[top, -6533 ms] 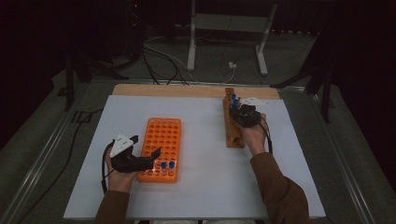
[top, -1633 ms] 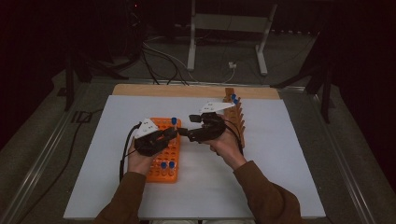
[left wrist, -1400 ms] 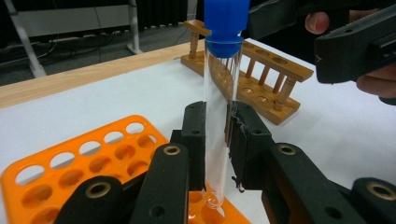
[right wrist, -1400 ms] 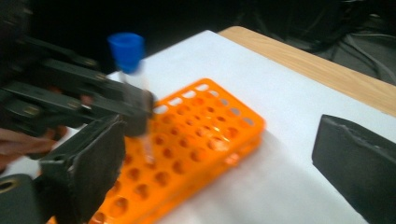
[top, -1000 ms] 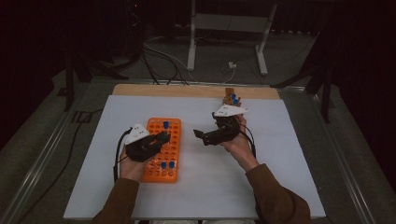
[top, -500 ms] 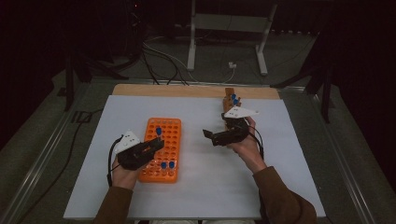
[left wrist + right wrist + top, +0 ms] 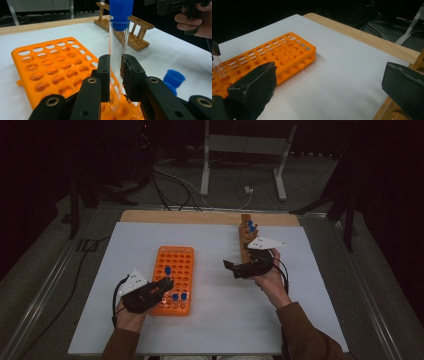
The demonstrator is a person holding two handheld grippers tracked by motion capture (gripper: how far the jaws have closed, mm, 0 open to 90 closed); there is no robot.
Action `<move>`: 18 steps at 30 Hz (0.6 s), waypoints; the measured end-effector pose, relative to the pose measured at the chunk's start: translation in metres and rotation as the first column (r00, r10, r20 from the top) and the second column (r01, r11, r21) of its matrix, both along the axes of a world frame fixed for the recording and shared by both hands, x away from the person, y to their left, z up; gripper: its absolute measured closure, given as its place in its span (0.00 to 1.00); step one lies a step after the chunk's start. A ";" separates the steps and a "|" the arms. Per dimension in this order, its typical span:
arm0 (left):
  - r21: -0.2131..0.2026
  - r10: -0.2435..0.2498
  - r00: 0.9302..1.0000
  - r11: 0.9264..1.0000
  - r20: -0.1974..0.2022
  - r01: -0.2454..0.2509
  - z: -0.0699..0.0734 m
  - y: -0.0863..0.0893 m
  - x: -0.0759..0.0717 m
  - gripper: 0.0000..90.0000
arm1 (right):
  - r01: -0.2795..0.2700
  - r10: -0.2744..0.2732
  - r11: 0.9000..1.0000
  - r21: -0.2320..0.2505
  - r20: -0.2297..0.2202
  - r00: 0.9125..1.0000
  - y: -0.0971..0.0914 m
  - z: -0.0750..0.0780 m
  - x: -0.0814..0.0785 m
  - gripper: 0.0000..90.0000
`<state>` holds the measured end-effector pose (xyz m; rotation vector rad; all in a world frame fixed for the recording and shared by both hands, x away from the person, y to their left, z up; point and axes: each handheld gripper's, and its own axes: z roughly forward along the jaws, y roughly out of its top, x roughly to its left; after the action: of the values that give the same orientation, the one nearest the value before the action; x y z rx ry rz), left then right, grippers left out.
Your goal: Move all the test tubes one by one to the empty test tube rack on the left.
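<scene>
Black left gripper is pinching a capped tube upright, its round bottom hanging just over the orange rack, probably so it drops straight into a hole. Farther off, the right gripper, jaws spread and empty, is hovering near the wooden rack.

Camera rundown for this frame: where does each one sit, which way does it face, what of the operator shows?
High view: above the person's side, looking forward and down on the table; both forearms show.
Left gripper view: rides the left hand-held gripper, looks along its jaws, shut on a blue-capped tube.
Right gripper view: rides the right hand-held gripper, jaws open, facing left across the table.
All share the orange rack.
</scene>
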<state>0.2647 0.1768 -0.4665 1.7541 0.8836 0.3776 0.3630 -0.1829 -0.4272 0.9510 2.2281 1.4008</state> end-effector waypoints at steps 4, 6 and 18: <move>0.007 -0.002 1.000 1.000 -0.004 0.002 -0.001 0.001 -0.006 0.87 | 0.005 -0.005 1.000 0.006 -0.002 1.000 -0.005 -0.001 -0.001 0.00; 0.006 -0.003 1.000 1.000 -0.007 0.003 -0.002 0.002 -0.009 0.87 | 0.008 -0.008 1.000 0.010 -0.004 1.000 -0.006 -0.002 -0.002 0.00; 0.050 -0.009 0.999 0.999 -0.052 0.012 -0.013 0.005 -0.024 0.87 | 0.002 -0.002 1.000 0.020 -0.008 1.000 -0.006 -0.007 -0.004 0.00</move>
<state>0.2410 0.1814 -0.4797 1.8212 0.9083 0.3519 0.3592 -0.1891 -0.4338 0.9671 2.2224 1.4236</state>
